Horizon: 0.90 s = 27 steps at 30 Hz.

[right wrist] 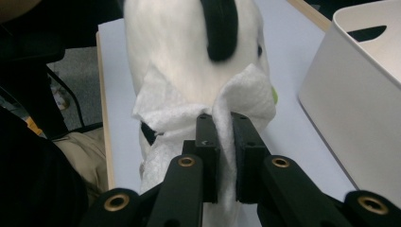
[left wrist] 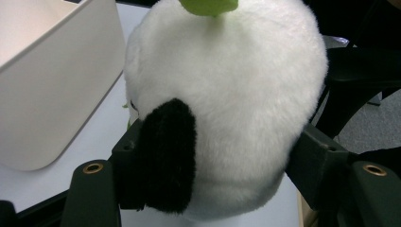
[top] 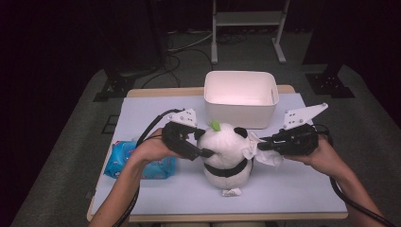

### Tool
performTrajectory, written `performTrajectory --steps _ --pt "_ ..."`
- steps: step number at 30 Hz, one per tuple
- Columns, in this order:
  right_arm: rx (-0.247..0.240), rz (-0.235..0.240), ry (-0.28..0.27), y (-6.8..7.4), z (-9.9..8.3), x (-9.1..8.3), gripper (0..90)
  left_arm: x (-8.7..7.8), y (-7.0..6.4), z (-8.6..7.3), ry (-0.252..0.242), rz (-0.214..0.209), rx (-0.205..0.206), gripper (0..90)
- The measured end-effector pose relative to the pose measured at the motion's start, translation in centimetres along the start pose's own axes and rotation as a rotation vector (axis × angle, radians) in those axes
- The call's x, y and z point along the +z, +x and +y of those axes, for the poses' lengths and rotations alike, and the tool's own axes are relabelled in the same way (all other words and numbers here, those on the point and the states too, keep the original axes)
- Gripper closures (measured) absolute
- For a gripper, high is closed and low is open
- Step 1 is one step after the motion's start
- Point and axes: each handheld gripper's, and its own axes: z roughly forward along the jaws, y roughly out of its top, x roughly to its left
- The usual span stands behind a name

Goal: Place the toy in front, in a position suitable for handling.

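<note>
- Two grippers work on one plush panda (top: 226, 158), which sits upright near the table's (top: 293, 189) middle, at about 6 o'clock from the white bin (top: 240, 99).
- The left gripper (top: 204, 152) comes in from 9 o'clock; in the left gripper view its jaws are spread around the toy's white head (left wrist: 236, 94), one against the black ear (left wrist: 168, 156), the other against the far side, so it grips the panda and steadies it.
- The right gripper (top: 260, 145) comes in from 3 o'clock; in the right gripper view its jaws are pressed together on a folded white wipe (right wrist: 222, 118), whose loose part lies against the panda's side.
- The step in hand looks like wiping the toy: one tool braces, the other rubs with the wipe.
- A blue pack of wipes (top: 142, 163) lies at the table's 8 o'clock, just behind the person's left hand (top: 151, 149).
- Next, I judge, the wipe has to sweep along the fur, toward 12 or 6 o'clock, with light pressure, while the left jaws hold firm so the soft head neither turns nor tips.
- The pinch on the wipe is narrow, so a hard drag could pull it free.
</note>
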Motion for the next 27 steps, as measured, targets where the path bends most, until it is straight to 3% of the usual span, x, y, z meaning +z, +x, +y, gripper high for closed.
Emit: performTrajectory --steps 3,13,18,23,27 --pt "-0.014 0.004 0.0 0.2 0.3 0.0 82.3 0.8 0.0 0.0 0.017 -0.011 0.008 32.6" --pt "-0.035 0.001 -0.033 0.2 1.8 -0.6 82.4 2.2 -0.1 0.7 0.002 -0.023 0.01 32.5" --pt "-0.062 0.013 -0.062 0.4 3.5 -0.5 82.3 3.0 -0.5 1.4 0.001 -0.03 0.031 32.3" --pt "-0.101 0.025 -0.015 0.6 5.4 0.5 82.2 3.6 -0.9 2.0 0.006 -0.033 0.051 32.1" --pt "-0.103 0.012 0.029 0.4 5.5 1.0 82.2 3.5 -0.6 1.5 -0.005 -0.036 0.03 31.8"
